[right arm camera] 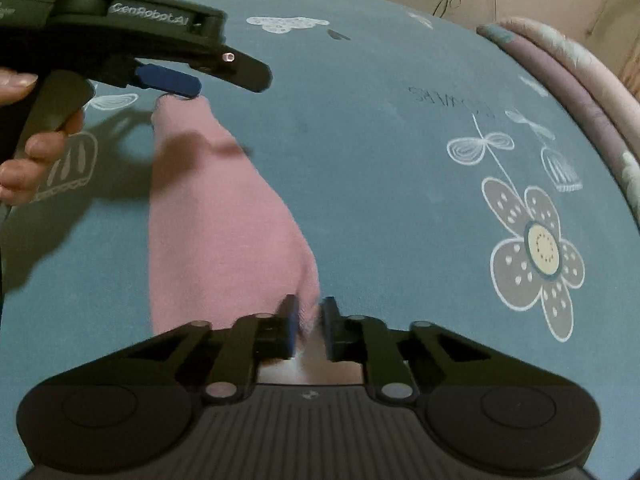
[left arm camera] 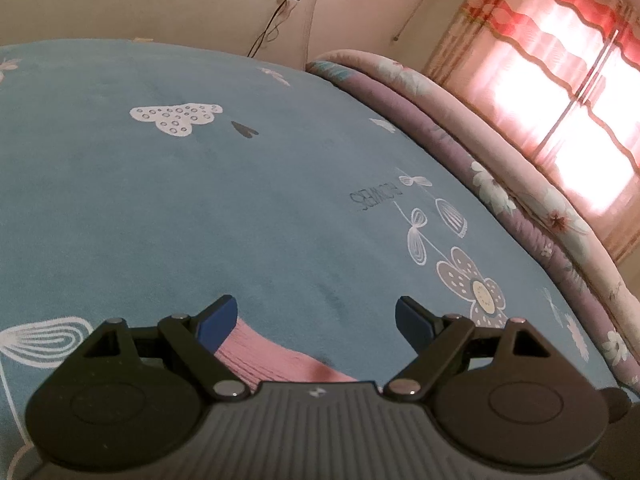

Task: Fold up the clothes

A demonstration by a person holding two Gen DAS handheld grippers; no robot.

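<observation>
1. A pink garment [right arm camera: 212,216] lies on a bed covered by a blue bedspread [right arm camera: 380,168] printed with white flowers and leaves. In the right wrist view it runs as a long, narrow strip from the upper left down to the lower middle.

2. The right gripper [right arm camera: 310,320] sits at the near end of the strip. Its blue fingers [right arm camera: 290,328] stand close together with only a narrow gap, and an edge of the pink cloth lies between them, pinched at the corner.

3. The left gripper [left arm camera: 316,320] has its blue fingers [left arm camera: 218,322] spread wide apart. In its own view the pink garment [left arm camera: 272,356] shows below and between them, close to the left finger; no cloth is clamped.

4. In the right wrist view the left gripper [right arm camera: 168,80] reaches in from the upper left, one blue finger just above the far tip of the strip. Whether it touches the cloth cannot be told.

5. The person's hand [right arm camera: 36,148] wraps the handle of that gripper at the left edge.

6. A folded floral quilt [left arm camera: 500,168] in pink and purple lies along the far right side of the bed.

7. Behind it hangs a red-patterned curtain [left arm camera: 560,60] over a bright window, and cables [left arm camera: 272,28] run down the wall.
</observation>
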